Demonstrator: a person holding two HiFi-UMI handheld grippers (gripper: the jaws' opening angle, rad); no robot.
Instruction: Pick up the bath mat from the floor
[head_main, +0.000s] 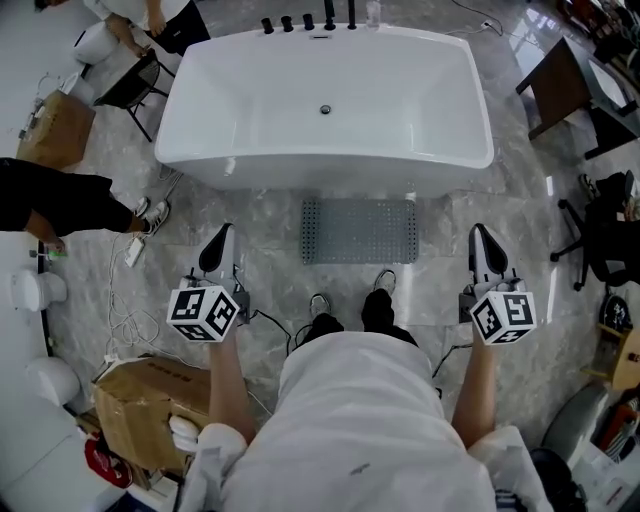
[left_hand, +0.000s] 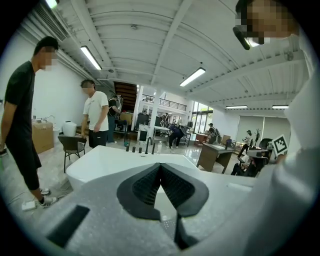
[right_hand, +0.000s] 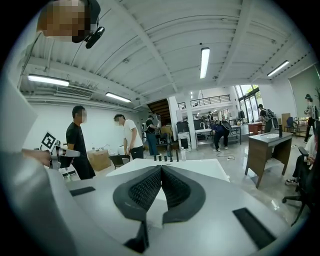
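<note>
The grey rectangular bath mat (head_main: 360, 231), dotted with rows of small holes, lies flat on the pale marbled floor (head_main: 270, 280). It sits just on the near side of the white oval bathtub (head_main: 200, 110) and roughly centred on it. The person's black shoes (head_main: 378, 308) stand just near of the mat's near edge.

The left gripper (head_main: 220, 238) is held to the left of the mat and the right gripper (head_main: 483, 238) to the right of it, both apart from it and both pointing toward the far side. In the left gripper view the two black ribbed jaws meet at their tips with nothing between them. The right gripper view shows the same: jaws together and empty. Both of those views look level across the tub's rim into the room, so neither gripper is down at the floor.

A row of black tap fittings (head_main: 308, 21) stands on the tub's far rim. To the far left are a black chair (head_main: 135, 85) and a brown cardboard box (head_main: 55, 128). A second, open cardboard box (head_main: 150, 405) sits near left, with white cables (head_main: 128, 315) trailing on the floor beside it. A dark brown counter (head_main: 558, 85) stands far right. A person in a black shirt (left_hand: 20, 115) and a person in a white shirt (left_hand: 95, 117) stand left of the tub.
</note>
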